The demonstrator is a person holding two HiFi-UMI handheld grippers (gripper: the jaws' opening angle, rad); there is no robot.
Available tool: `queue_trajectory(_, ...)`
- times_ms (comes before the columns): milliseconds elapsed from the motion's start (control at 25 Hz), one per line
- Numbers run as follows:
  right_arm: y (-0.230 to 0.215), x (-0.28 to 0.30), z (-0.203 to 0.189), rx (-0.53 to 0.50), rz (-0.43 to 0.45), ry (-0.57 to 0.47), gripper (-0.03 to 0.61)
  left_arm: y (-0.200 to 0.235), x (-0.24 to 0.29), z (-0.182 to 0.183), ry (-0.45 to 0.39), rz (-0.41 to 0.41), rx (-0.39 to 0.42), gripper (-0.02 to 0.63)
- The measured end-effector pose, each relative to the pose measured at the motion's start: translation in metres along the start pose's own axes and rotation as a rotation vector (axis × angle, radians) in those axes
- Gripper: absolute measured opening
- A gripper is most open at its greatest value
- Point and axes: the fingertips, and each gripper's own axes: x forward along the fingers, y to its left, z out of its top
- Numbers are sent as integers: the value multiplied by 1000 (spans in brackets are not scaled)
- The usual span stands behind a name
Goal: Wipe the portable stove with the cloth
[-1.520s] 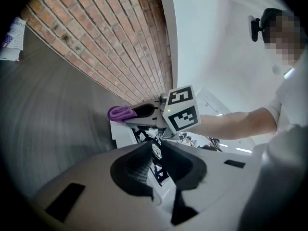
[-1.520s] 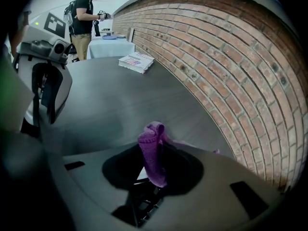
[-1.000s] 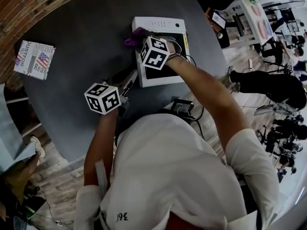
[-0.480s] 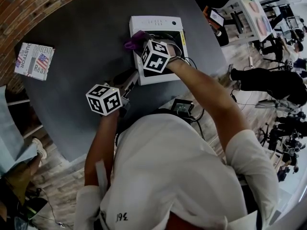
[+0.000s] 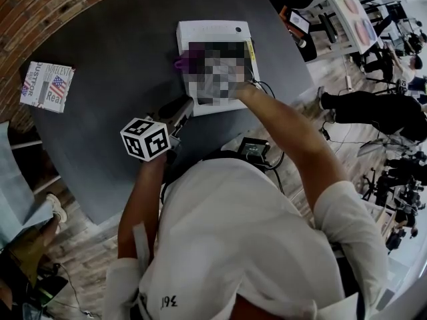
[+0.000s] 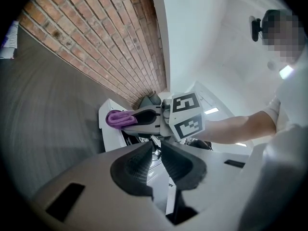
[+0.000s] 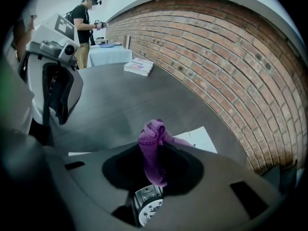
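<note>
The white portable stove point(image 5: 212, 32) sits on the round dark table point(image 5: 113, 52). My right gripper point(image 7: 153, 150) is shut on a purple cloth point(image 7: 152, 134), which lies against the stove's left edge point(image 5: 181, 62). In the head view a mosaic patch covers this gripper. The left gripper view shows the right gripper point(image 6: 127, 121), the cloth point(image 6: 115, 118) and the stove point(image 6: 108, 134) ahead. My left gripper point(image 6: 156, 147) rests at the stove's near-left corner point(image 5: 179, 109), its jaws nearly touching. I cannot tell whether they pinch the rim.
A booklet with a flag print point(image 5: 47, 85) lies at the table's far left point(image 7: 139, 66). A small device with cables point(image 5: 253, 149) sits at the near table edge. A brick wall point(image 7: 231, 71) curves behind the table. A person point(image 7: 86, 13) stands by a far table.
The right gripper and the cloth have slid a little nearer along the stove's left edge. The left gripper has stayed at the near-left corner.
</note>
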Motion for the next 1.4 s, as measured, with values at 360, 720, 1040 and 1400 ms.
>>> queue_trajectory(360,14,-8,-5,32,25,-5,104,-5,-1,-7,3,-7,-3,63)
queue_trajectory(720,33,-16,-7,65,95,8,104,-8,-1,-10,3,-18,-8,63)
queue_trajectory(1040,48,-22,-10,127,159,17,104,-8,-6,-14,4,-17,-10,63)
queue_trajectory(1400,61,-29,-14,173,209,52,104,-9,-14,-25,8,5,-18,63)
